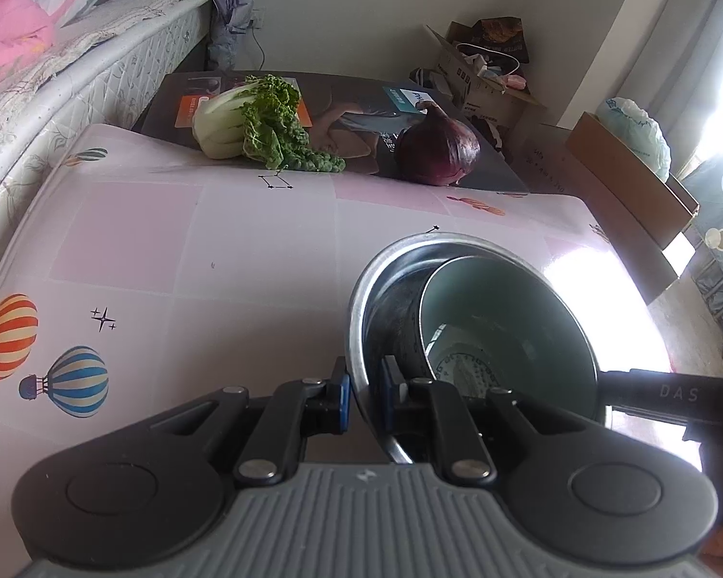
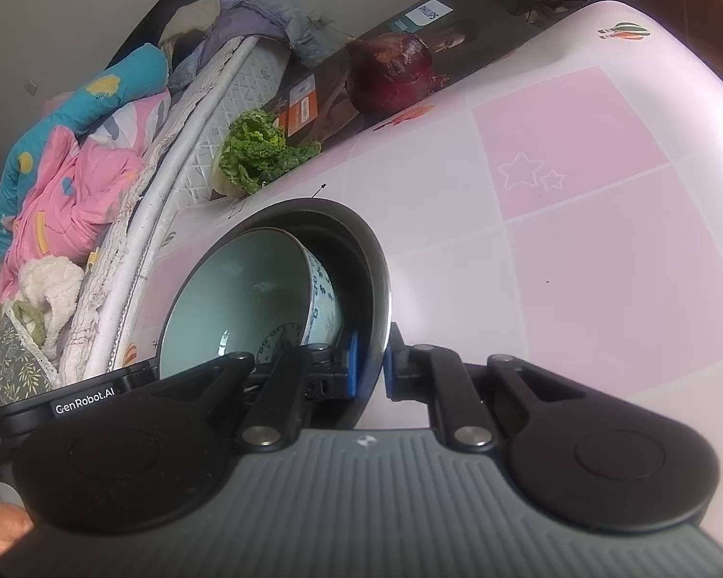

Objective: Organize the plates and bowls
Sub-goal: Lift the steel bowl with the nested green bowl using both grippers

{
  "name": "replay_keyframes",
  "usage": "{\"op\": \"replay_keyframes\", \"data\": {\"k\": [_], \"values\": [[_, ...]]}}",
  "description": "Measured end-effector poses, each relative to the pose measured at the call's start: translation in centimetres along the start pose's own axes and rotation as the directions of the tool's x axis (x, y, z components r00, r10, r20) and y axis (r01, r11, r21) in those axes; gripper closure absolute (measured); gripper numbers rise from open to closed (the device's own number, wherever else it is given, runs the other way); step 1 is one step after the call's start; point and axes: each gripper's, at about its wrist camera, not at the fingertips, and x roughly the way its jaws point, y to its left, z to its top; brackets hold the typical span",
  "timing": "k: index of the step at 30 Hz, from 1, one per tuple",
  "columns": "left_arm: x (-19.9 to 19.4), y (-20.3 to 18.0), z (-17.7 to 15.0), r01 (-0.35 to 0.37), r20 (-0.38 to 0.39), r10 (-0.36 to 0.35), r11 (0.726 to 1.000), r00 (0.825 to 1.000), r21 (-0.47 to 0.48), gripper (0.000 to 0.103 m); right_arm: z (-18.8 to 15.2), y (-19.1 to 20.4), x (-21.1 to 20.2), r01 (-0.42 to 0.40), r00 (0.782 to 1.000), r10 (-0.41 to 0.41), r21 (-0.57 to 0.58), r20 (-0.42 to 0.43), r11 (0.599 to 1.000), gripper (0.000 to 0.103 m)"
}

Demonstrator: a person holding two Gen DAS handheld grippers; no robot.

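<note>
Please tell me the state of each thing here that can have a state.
Metal bowl: gripped at both rims, holding the ceramic bowl.
Ceramic bowl: nested inside, tilted, empty.
Left gripper: shut on rim.
Right gripper: shut on rim.
Red onion: whole, unpeeled.

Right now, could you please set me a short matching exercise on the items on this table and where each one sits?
Things:
1. ceramic bowl
2. metal bowl
3. red onion
4. leafy cabbage

Places:
A. gripped at its rim by both grippers
B. far table edge, nearer the bed
C. nested inside another bowl
D. far table edge, away from the bed

Pairs: 1-C, 2-A, 3-D, 4-B
</note>
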Motion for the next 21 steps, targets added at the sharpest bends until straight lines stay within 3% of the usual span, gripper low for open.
{"op": "replay_keyframes", "data": {"k": [21], "values": [[-1.6,-0.5,0.6,0.01,0.057,-0.01,1.0,0.998,0.009,0.09,0.3,0.4,-1.7,-0.013,0.999,0.014,-0.018,0.04,1.0,0.093]]}}
